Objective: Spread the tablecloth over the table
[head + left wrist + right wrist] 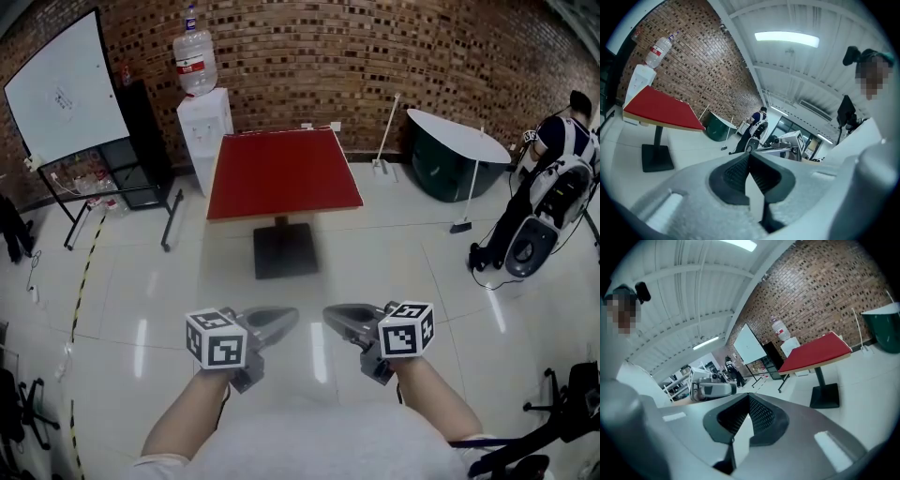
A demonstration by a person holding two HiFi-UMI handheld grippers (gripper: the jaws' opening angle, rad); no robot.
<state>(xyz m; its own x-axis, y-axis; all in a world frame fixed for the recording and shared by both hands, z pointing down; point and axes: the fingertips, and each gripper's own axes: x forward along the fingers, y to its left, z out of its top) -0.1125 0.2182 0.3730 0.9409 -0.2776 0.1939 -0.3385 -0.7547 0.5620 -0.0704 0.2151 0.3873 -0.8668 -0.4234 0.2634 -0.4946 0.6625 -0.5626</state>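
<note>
My left gripper point(292, 317) and right gripper point(329, 315) both have their fingers closed on nothing. They are side by side above the floor point(394, 253), well short of the red tablecloth point(281, 173), which already lies flat on the tabletop point(656, 123) ahead. It seems to cover the top squarely, so I'd step closer, check the far corners, and pinch only the hem if a side needs evening.

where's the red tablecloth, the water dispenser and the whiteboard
red tablecloth point(283, 172): head view, middle of its flat top
water dispenser point(204, 131): head view, white cabinet front
whiteboard point(66, 94): head view, centre of the white panel
</note>
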